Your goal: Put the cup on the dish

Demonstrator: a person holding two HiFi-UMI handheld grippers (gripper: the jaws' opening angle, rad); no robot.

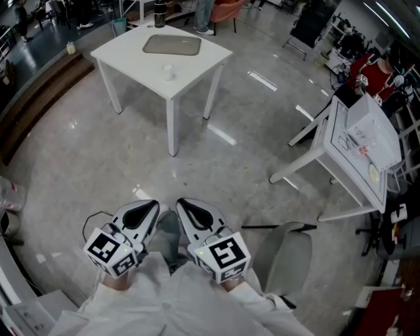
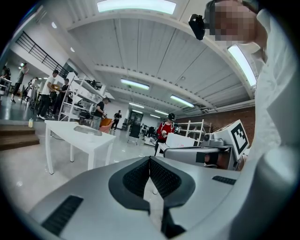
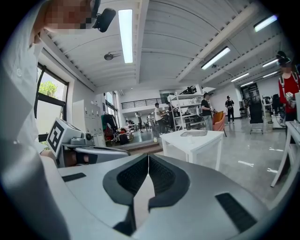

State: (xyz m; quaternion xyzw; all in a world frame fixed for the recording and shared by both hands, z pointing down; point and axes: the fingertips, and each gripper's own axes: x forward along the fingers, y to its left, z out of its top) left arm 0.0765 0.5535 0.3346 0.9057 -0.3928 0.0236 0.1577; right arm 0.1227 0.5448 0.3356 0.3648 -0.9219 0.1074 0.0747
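A white square table [image 1: 125, 47] stands at eleven o'clock in the head view, well apart from the person. On it lies a flat grey dish [image 1: 172, 44]. The left gripper [image 1: 149, 206] and right gripper [image 1: 182, 203] hang side by side at six o'clock, pointing toward the table, each with its fingers pressed together on nothing. A dark bottle [image 1: 159, 13] stands at the dish's twelve o'clock. The small white cup [image 1: 168, 71] stands on the tabletop at the dish's six o'clock, apart from it.

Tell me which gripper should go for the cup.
Right, narrowly. The left gripper and right gripper are shut, empty, abreast, far from the cup; the right's view aims nearer its table.
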